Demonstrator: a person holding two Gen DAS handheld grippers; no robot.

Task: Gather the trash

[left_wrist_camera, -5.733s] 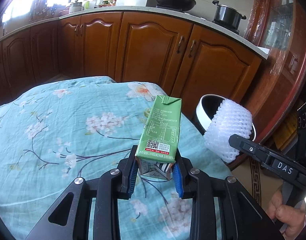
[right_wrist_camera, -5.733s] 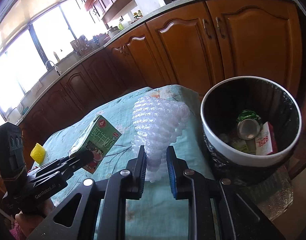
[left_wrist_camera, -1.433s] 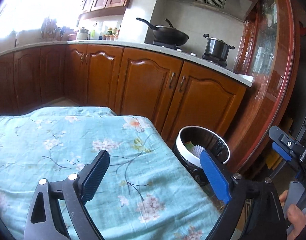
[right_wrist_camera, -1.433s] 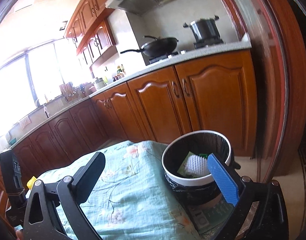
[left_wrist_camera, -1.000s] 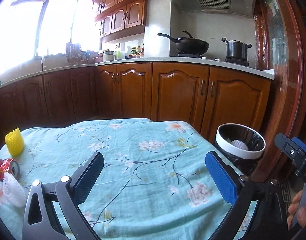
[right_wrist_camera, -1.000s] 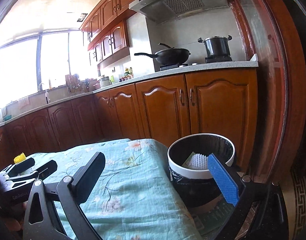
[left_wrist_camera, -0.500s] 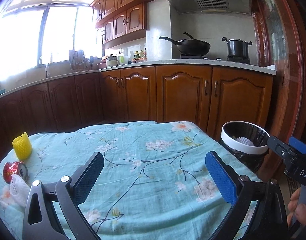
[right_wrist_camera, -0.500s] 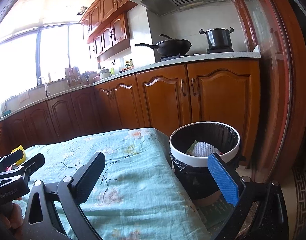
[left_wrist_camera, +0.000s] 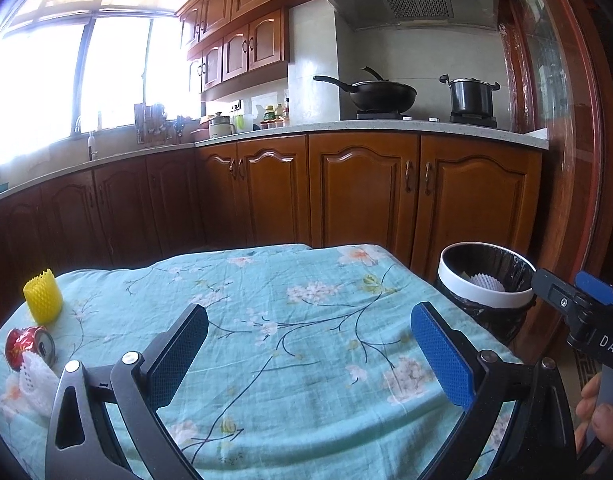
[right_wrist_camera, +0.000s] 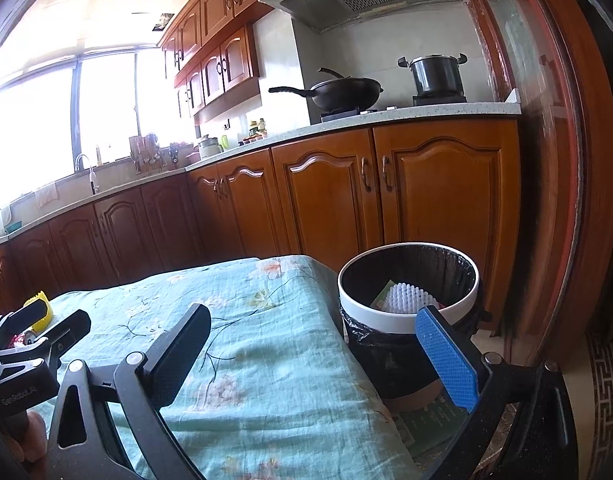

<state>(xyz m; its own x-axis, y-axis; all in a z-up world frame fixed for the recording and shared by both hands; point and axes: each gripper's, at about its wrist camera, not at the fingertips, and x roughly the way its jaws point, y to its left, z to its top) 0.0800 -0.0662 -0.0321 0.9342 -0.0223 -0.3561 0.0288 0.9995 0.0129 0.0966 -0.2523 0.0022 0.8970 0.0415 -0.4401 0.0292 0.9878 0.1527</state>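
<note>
My left tongs (left_wrist_camera: pixel 308 354) and right tongs (right_wrist_camera: pixel 312 354) gape, empty, above floral cloth (left_wrist_camera: pixel 290 320); round white-rimmed bin (right_wrist_camera: pixel 406 316) holds white foam mesh (right_wrist_camera: pixel 408 298). Crushed red can (left_wrist_camera: pixel 28 346) lies beside ribbed yellow net (left_wrist_camera: pixel 42 298).

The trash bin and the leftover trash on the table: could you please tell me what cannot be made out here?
- Trash bin: in the right wrist view, its near rim hides everything beneath the white foam net.
- Red can: in the left wrist view, too small to read its label.
- White foam sleeve: in the left wrist view, partly hidden behind the left gripper.
- Yellow foam net: in the right wrist view, partly covered by the left gripper.
</note>
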